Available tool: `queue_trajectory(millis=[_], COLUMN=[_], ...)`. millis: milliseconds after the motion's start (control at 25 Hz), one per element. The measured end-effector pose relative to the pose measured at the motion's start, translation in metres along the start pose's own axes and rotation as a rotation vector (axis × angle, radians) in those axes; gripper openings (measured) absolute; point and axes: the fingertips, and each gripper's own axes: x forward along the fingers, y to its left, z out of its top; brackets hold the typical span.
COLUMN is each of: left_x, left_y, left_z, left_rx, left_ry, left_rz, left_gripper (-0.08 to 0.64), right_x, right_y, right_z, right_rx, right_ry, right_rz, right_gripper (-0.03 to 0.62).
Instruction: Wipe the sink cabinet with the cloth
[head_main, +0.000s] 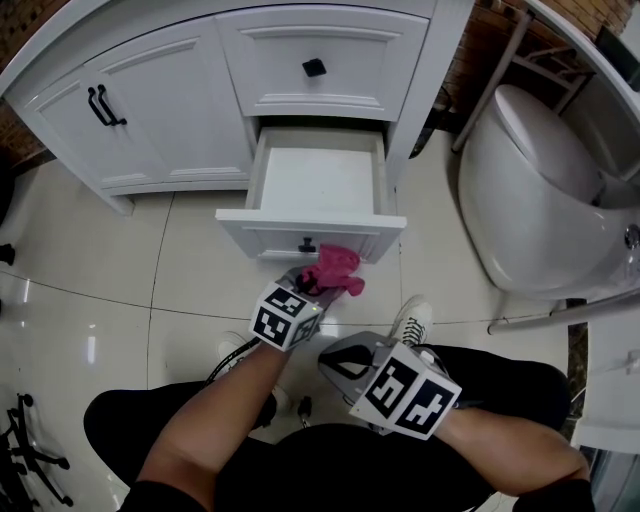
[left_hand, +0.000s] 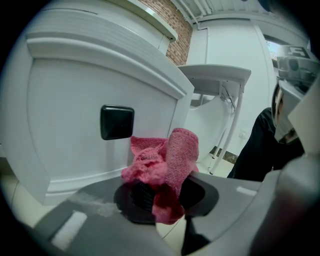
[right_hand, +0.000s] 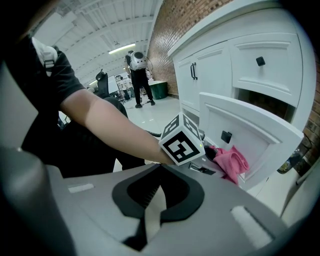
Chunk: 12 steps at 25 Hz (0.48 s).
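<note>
Left gripper (left_hand: 165, 197): the jaws are clamping a bunched pink cloth (left_hand: 167, 157), which is sitting against or just beside the front of the pulled-out drawer (head_main: 312, 236), right of its black knob (left_hand: 116, 122); contact cannot be confirmed.
Right gripper (right_hand: 150, 200): the jaws are resting closed with nothing between them, low in the head view, over the person's lap.
Task thing: the cloth is lying at centre frame in the head view, below the sink cabinet (head_main: 170, 90) that is filling the upper left.
Risk, drawer: pressure on the open front is likely to slide the drawer inward, since nothing is bracing it.
Risk, cloth: only a fold is being pinched, so dragging may pull the cloth loose.
Risk, coverage: a wadded cloth is probably touching only a small patch per pass.
Left gripper view alone: showing the fold between the jaws and the knob close by.
Head view alone: showing the drawer standing empty, and a toilet (head_main: 540, 190) at right.
Right gripper view alone: showing the scene side-on, with another person (right_hand: 137, 75) standing far back, upper left.
</note>
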Motion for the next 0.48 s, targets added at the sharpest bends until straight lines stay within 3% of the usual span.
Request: queue_trajectory(millis=[480], left_x=[-0.035], left_y=[0.038], left_z=[-0.018], left_rx=[-0.042], left_ry=[-0.005], left_rz=[0.114], left_gripper=[0.100], right_x=[0.007], right_y=[0.008], right_z=[0.008], right_rx=[-0.032], right_ry=[0.013], right_rz=[0.003], right_gripper=[0.006])
